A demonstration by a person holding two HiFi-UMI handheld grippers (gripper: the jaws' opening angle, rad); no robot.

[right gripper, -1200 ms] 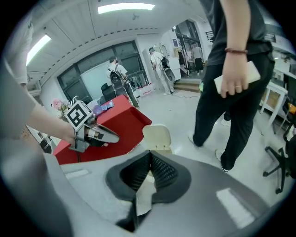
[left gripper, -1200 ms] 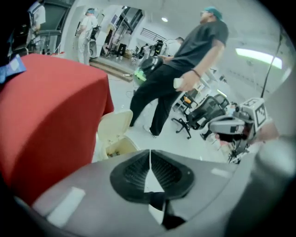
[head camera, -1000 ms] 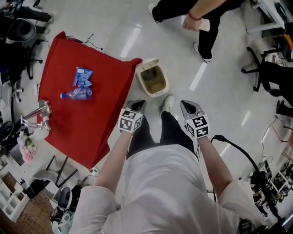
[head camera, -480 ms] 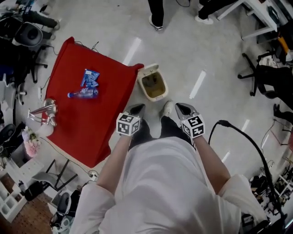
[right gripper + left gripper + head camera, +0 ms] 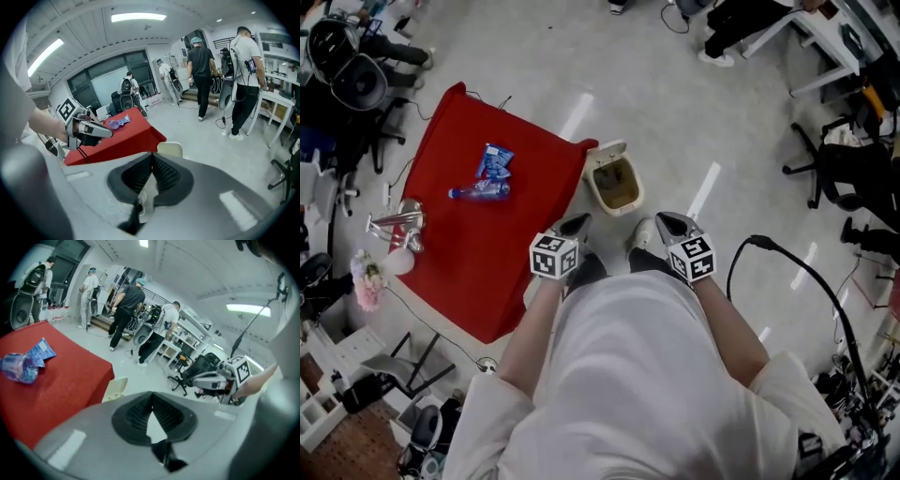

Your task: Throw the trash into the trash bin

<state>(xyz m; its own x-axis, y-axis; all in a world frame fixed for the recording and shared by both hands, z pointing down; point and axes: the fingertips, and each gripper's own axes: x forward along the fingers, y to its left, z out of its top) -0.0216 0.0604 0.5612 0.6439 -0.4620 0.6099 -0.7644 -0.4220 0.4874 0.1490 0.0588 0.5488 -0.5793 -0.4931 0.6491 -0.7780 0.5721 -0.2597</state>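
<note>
A crushed clear plastic bottle (image 5: 478, 191) and a blue wrapper (image 5: 496, 161) lie together on the red table (image 5: 487, 262). The beige trash bin (image 5: 615, 180) stands on the floor at the table's right corner, lid tipped back. My left gripper (image 5: 575, 225) and right gripper (image 5: 666, 223) hover side by side in front of my body, just short of the bin. Both are shut with nothing between the pads. In the left gripper view the bottle (image 5: 18, 369) and wrapper (image 5: 41, 351) are far left. The right gripper view shows the bottle (image 5: 115, 123) beyond the left gripper (image 5: 101, 132).
A metal stand (image 5: 394, 225) sits at the table's left edge, with pink flowers (image 5: 367, 286) beside it. A black cable (image 5: 750, 248) loops over the floor at right. Office chairs (image 5: 853, 169) stand far right. Several people (image 5: 126, 305) stand beyond the table.
Both grippers have risen a little, still shut and empty. The view has shifted, so table and bin sit further right. The person at the top has left the picture.
</note>
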